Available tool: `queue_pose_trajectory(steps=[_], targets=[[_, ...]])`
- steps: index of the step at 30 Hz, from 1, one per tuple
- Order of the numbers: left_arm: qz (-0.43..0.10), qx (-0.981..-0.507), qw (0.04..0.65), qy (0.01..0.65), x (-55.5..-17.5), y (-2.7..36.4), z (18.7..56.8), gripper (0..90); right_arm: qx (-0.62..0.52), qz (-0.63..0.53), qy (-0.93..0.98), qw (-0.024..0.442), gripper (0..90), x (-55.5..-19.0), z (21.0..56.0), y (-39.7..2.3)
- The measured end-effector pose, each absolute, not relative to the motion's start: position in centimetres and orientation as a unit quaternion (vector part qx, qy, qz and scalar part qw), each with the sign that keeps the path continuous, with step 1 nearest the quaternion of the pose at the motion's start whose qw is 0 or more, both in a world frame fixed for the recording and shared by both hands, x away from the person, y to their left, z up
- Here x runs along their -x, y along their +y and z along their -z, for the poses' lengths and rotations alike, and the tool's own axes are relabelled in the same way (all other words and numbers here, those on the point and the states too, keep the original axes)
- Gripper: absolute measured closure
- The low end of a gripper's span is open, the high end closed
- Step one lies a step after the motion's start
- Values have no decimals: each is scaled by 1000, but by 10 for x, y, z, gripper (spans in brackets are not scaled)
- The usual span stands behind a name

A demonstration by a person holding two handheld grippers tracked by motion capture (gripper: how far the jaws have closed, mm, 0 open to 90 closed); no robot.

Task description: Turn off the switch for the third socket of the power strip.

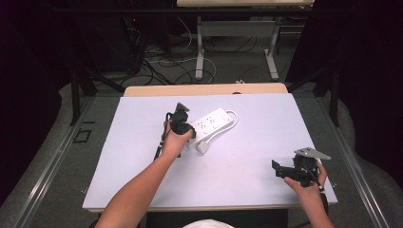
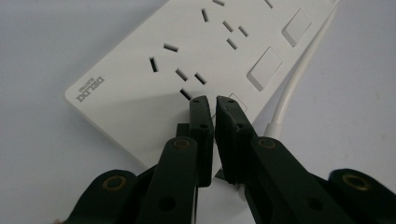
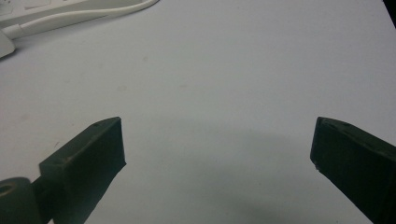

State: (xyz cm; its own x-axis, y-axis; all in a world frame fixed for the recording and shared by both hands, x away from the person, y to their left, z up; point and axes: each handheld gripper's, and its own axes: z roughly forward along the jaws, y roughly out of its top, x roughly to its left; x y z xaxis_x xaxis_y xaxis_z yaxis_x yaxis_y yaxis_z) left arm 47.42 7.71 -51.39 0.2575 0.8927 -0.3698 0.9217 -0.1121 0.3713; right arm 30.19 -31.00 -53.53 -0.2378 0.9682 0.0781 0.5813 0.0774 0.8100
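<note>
Two grippers are under my control: my left gripper [image 2: 215, 100], jaws nearly together with nothing between them, hovers over one white power strip [image 2: 187, 60] lying mid-surface [image 1: 142, 180]; my right gripper [image 3: 217, 149] stands wide, empty, well apart from it.

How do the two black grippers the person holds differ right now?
The left gripper has its jaws nearly shut over the white power strip; the right gripper has its jaws wide apart over bare table. The left one sits mid-table, the right one near the table's right edge. Both are black and hand-held.
</note>
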Motion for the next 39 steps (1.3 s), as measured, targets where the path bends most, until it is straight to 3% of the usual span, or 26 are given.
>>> queue_pose_trajectory(steps=[18, 20, 39], targets=[[18, -752, 270, 601, -473, 76, 515, 852, -562, -380, 689, 256, 27, -302, 536, -309], [12, -755, 264, 600, -472, 75, 515, 897, -559, -379, 693, 253, 27, -302, 536, -309], [5, -760, 265, 593, -471, 74, 515, 889, -561, -379, 691, 252, 28, -302, 536, -309]])
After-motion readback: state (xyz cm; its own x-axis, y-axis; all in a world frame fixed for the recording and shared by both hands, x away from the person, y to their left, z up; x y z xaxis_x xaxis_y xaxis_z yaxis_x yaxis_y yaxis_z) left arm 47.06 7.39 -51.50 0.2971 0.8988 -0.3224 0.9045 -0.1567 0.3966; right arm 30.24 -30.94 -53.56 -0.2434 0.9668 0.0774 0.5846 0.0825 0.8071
